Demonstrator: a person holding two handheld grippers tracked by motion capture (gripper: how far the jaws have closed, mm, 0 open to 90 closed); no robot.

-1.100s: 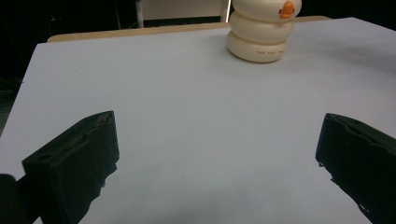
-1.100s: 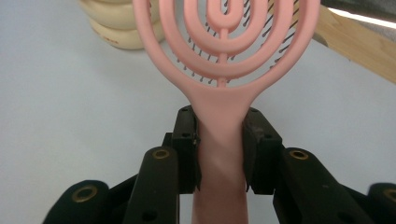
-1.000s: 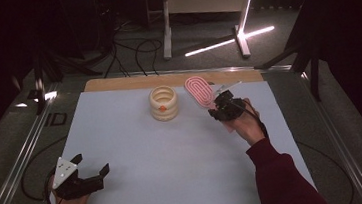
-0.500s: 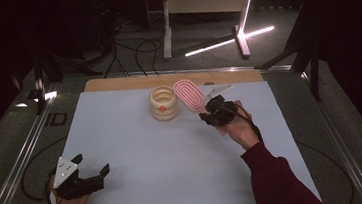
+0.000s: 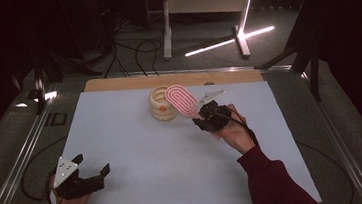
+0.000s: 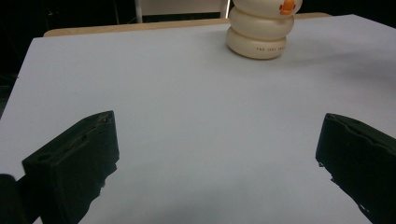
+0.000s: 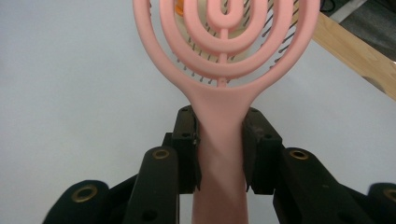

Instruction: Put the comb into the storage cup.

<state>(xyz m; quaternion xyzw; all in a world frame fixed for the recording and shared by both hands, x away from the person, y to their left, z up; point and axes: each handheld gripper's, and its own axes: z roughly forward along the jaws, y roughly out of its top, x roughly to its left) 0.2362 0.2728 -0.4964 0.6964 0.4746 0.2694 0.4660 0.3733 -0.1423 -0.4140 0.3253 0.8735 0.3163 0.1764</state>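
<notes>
A pink vented hairbrush [image 5: 181, 99] with concentric oval rings is held above the mat, its head up against the cream ribbed holder [image 5: 160, 105]. My right gripper [image 5: 205, 118] is shut on the brush handle [image 7: 219, 154], whose sides both jaws press. The brush head [image 7: 224, 32] hides most of the holder behind it. My left gripper [image 5: 92, 168] rests at the mat's near left corner, open with nothing between its jaws. The cream holder [image 6: 259, 29], stacked rings with an orange spot on top, stands far ahead of the left gripper [image 6: 215, 149].
A pale grey mat [image 5: 140, 166] covers the table, with a wooden edge [image 5: 117, 83] at the far side. Metal rails [image 5: 18, 158] run along the left. Beyond the table are a white stand [image 5: 167, 28], cables and lit strip lamps [image 5: 228, 42] on the dark floor.
My right gripper has carried the pink brush leftward, from clear of the cream holder to right up against it. The left gripper has stayed put.
</notes>
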